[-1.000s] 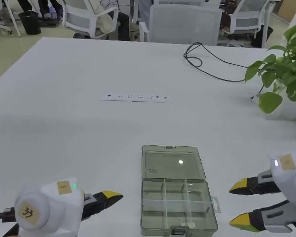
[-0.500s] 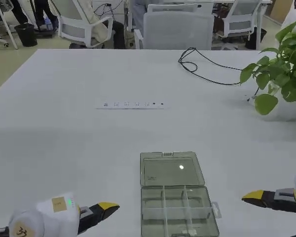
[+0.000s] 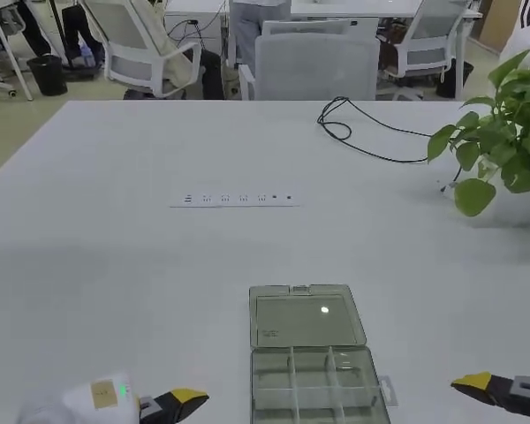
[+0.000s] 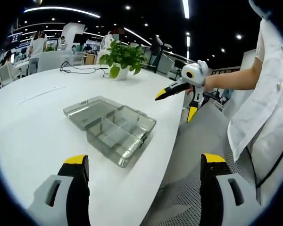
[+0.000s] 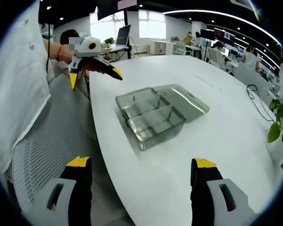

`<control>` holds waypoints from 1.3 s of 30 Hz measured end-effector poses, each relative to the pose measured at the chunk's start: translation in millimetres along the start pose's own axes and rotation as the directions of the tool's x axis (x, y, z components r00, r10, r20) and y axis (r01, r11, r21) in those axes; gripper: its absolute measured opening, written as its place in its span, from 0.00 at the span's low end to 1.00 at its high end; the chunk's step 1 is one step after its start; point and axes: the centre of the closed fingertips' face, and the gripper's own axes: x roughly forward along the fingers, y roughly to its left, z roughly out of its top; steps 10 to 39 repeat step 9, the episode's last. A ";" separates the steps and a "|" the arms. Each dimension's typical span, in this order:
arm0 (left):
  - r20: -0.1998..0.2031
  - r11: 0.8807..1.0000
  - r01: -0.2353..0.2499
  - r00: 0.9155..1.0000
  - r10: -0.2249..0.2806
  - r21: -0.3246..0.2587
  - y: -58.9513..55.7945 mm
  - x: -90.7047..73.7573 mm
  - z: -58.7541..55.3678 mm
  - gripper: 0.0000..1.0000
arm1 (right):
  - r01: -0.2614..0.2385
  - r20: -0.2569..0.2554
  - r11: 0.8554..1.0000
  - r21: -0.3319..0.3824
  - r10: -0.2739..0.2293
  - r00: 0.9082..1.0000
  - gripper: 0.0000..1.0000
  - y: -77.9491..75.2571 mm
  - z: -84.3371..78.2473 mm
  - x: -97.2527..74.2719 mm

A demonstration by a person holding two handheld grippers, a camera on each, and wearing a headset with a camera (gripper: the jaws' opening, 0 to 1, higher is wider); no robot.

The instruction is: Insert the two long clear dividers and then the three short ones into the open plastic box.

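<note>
Bright, even o/head light; sm. glare on box lid [image 3: 307, 316]; gripper views warped at edges.

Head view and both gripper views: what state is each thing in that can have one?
Clear grey plastic box: open, lid lying flat on the white table.
Clear dividers: seated upright inside the box.
Left gripper: fingers open, holding nothing.
Right gripper: fingers open, holding nothing.
</note>
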 end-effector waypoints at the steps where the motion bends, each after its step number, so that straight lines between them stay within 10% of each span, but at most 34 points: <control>1: -0.001 1.000 0.001 1.000 -0.001 0.000 -0.3 0.0 0.1 1.00 | 0.000 -0.002 1.000 0.002 0.000 1.000 0.87 -0.1 -0.8 0.2; 39: 0.000 1.000 0.004 1.000 -0.004 -0.002 -1.0 1.1 0.2 1.00 | -0.006 -0.010 1.000 0.006 0.006 1.000 0.87 2.1 -3.7 2.9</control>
